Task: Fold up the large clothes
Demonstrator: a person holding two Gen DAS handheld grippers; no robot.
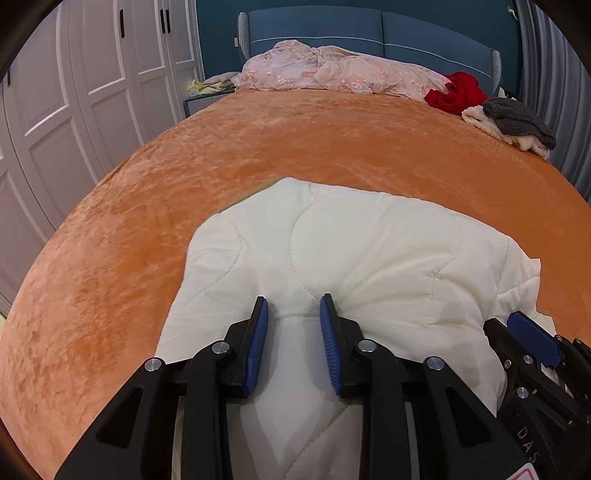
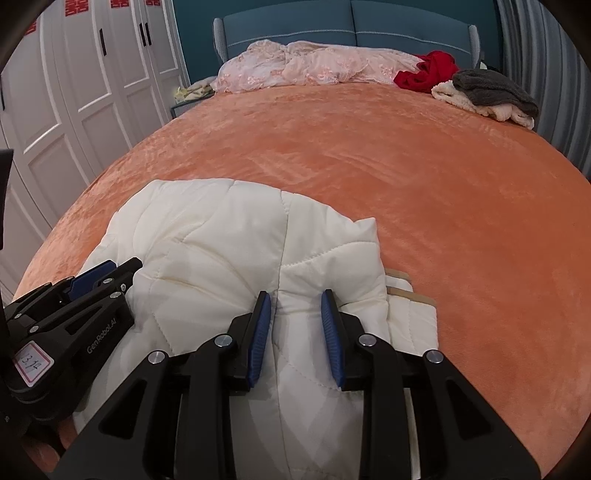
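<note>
A cream quilted jacket (image 1: 369, 243) lies bunched at the near edge of an orange bed cover (image 1: 258, 147); it also shows in the right wrist view (image 2: 207, 236). My left gripper (image 1: 294, 301) has its blue pads apart with a ridge of the jacket's fabric rising between them. My right gripper (image 2: 295, 295) stands the same way, pads apart over a fold of the jacket. In the left wrist view, the right gripper (image 1: 532, 332) sits at the jacket's right side. In the right wrist view, the left gripper (image 2: 96, 277) sits at its left side.
A pink floral quilt (image 1: 332, 70) lies by the blue headboard (image 1: 369, 29). A red garment (image 1: 458, 92) and a grey-and-cream pile (image 1: 513, 122) lie at the far right. White wardrobe doors (image 1: 74, 92) stand on the left. A tan-edged layer (image 2: 406, 291) peeks from under the jacket.
</note>
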